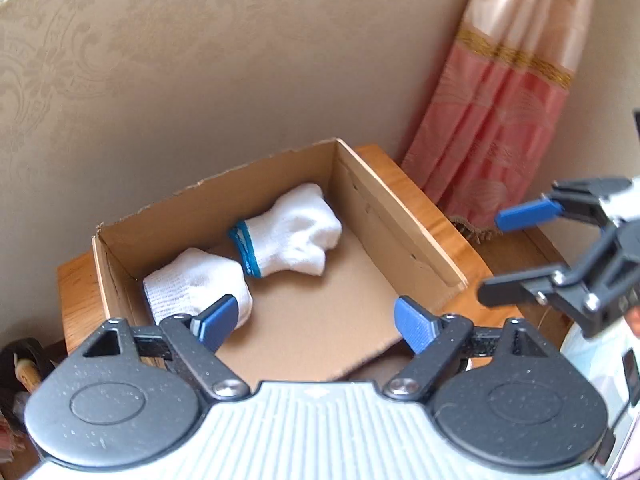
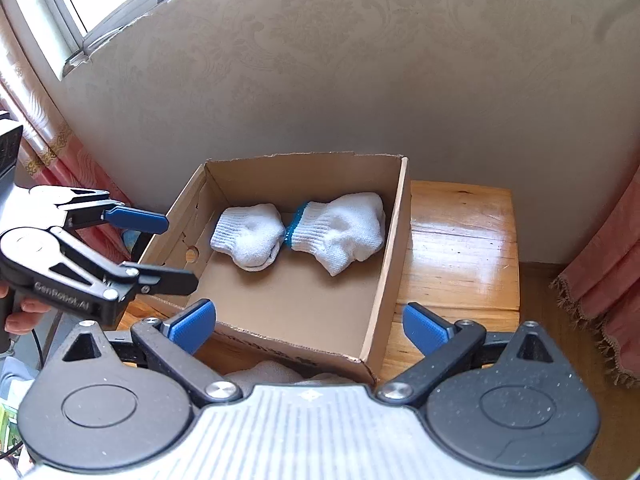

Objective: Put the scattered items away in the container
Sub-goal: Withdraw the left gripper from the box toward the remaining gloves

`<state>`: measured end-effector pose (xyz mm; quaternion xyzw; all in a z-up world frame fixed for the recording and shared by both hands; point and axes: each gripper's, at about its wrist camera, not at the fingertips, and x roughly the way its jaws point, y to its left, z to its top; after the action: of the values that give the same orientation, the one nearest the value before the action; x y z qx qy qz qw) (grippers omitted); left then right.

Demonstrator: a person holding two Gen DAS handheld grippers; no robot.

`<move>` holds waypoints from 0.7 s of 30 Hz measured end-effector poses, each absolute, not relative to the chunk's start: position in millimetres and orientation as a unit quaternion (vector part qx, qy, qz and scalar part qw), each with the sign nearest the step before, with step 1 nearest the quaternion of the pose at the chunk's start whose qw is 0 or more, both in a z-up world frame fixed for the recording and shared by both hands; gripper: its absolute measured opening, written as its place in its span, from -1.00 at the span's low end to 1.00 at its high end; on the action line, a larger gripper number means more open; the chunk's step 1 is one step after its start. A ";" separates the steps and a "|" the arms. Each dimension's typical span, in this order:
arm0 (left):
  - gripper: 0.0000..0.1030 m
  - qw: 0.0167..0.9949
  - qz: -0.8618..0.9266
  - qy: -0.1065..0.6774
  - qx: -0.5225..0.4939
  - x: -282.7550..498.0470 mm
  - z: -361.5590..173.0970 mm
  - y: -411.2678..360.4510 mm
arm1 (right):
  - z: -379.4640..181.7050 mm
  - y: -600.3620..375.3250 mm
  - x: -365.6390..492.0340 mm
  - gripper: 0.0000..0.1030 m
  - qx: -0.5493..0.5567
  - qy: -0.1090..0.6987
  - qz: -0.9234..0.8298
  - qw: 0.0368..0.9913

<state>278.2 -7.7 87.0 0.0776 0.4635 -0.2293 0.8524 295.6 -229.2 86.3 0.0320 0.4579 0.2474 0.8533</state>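
Curtain [image 2: 52, 152] in pink with a gold band hangs at the far left of the right wrist view, under a window [image 2: 60, 4]. Next to it the left gripper [image 2: 172, 248] hovers beside the box's left wall, held by a hand [image 2: 20, 312] whose fingertips show at the picture's edge; its two fingers are spread apart with nothing between them. One cardboard box [image 2: 388, 264] stands open on a wooden counter [image 2: 460, 248] against a pale patterned wall [image 2: 360, 60]. Two white knitted gloves lie inside it, side by side along the back wall. The left glove [image 2: 248, 236] is bunched into a ball; the right glove [image 2: 340, 232] shows a blue cuff that touches the left one. The front half of the box floor is bare cardboard. Just below the box's near wall, something white and soft [image 2: 264, 372] peeks out behind the right gripper's body; what it is cannot be told. The right gripper [image 2: 308, 324] hangs in front of the box with its two blue-padded fingers wide apart and empty. A second stretch of pink curtain [image 2: 600, 272] with a fringe falls at the far right.

From the left wrist view the same count holds: one box [image 1: 400, 216], two gloves, the balled one [image 1: 196, 280] nearest the left gripper [image 1: 316, 320] and the blue-cuffed one [image 1: 296, 236] farther back. The right gripper [image 1: 508, 256] shows at the right edge, beyond the box, fingers apart.
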 end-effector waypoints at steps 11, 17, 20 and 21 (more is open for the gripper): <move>0.69 0.858 -0.204 0.449 0.143 196.4 70.6 -8.0 | 83.1 -221.9 242.1 0.99 0.010 0.430 0.246 0.869; 0.70 0.859 -0.204 0.459 0.104 159.9 45.9 6.6 | 66.6 -220.4 211.5 1.00 0.001 0.413 0.265 0.871; 0.70 0.859 -0.199 0.463 0.086 149.0 34.5 15.1 | 56.1 -215.0 202.1 1.00 -0.019 0.413 0.269 0.870; 0.70 0.858 -0.196 0.466 0.086 147.0 30.9 16.8 | 52.6 -213.2 199.4 1.00 -0.025 0.414 0.270 0.869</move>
<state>147.0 16.8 30.9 0.0859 0.4661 -0.1959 0.8585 199.4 -213.2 52.6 -0.0249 0.4144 0.2700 0.8688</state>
